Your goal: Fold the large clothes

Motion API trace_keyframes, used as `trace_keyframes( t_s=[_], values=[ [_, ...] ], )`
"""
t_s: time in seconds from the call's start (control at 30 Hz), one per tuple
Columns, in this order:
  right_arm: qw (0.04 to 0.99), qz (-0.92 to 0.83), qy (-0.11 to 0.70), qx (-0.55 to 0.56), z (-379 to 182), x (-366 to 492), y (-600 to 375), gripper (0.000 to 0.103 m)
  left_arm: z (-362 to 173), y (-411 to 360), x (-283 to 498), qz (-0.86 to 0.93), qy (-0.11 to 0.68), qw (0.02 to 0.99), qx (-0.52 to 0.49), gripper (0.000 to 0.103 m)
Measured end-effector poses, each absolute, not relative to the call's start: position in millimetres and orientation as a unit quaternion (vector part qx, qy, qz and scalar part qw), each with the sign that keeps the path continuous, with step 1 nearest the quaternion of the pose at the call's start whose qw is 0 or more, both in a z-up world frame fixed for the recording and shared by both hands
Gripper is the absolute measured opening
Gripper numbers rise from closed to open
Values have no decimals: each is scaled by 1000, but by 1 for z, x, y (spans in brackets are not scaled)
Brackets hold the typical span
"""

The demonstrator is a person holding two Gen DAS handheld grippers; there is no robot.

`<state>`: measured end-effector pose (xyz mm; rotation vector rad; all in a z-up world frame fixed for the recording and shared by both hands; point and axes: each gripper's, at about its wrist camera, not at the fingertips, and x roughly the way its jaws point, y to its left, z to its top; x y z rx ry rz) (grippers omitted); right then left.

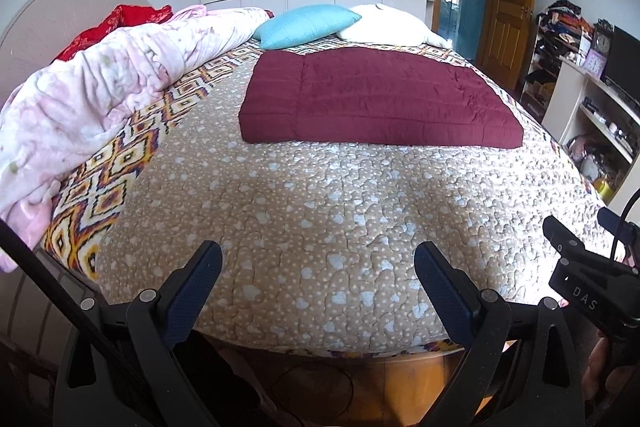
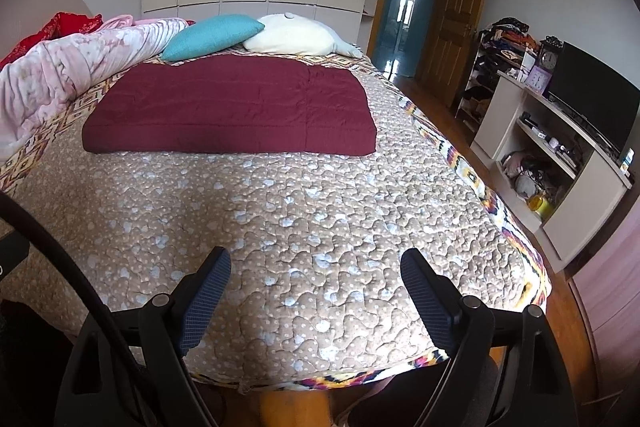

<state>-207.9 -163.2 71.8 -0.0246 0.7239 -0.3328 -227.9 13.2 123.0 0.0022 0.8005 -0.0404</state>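
Both grippers hang empty over the foot of the bed, with the folded maroon garment well beyond them.

From my feed, the left gripper has its jaws spread wide with nothing between them, and the right gripper is the same, fingers apart over the spotted tan quilt. The one maroon garment lies flat as a folded rectangle in the middle of the bed, well apart from both grippers and nearer the headboard end. Behind it I count two pillows: one teal pillow and one cream pillow (they touch). One pink floral duvet is bunched along the left edge.
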Motion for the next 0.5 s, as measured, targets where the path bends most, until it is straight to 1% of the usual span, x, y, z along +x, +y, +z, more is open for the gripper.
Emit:
trace_keyframes(
  t_s=[0.27, 0.5],
  values=[
    [923, -140, 358, -27, 70, -212, -147, 90, 123, 13, -234, -21, 395, 918, -2, 97],
    [921, -126, 369, -13, 64, -213, -146, 90, 127, 4, -237, -27, 392, 920, 5, 97]
  ],
)
